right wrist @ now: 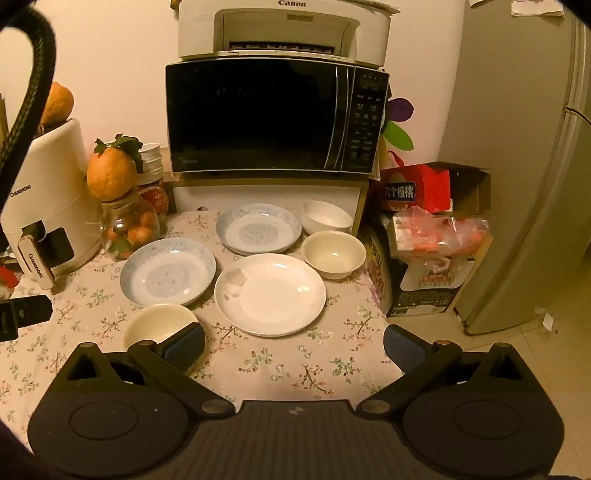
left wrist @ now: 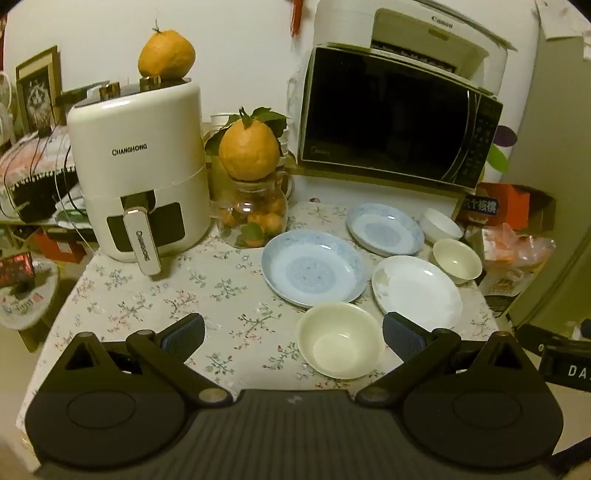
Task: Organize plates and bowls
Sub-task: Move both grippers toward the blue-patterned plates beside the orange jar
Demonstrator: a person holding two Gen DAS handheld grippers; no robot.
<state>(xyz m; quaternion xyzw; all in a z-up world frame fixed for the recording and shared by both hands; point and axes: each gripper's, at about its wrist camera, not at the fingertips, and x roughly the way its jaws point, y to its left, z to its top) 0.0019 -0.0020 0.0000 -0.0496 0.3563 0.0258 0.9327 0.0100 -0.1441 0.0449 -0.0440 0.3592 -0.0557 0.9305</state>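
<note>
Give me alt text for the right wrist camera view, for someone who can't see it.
Three plates and three bowls sit unstacked on a floral tablecloth: two blue patterned plates, a white plate, two cream bowls and a white bowl. The open, empty right gripper hovers in front. Behind stand a microwave, a Canon printer and an air fryer.

The tablecloth (right wrist: 280, 362) is pale with small pink and green flower sprigs. 2 plates (right wrist: 168, 271) (right wrist: 258, 228) are light blue with a darker blue patterned rim and centre medallion, the third plate (right wrist: 270, 293) is white with faint grey flowers, and 2 bowls (right wrist: 333, 254) (left wrist: 339, 339) are cream beside a white bowl (right wrist: 327, 217). The microwave (right wrist: 273, 116) is black, and the air fryer (left wrist: 144, 170) is cream-white with black panels.
</note>
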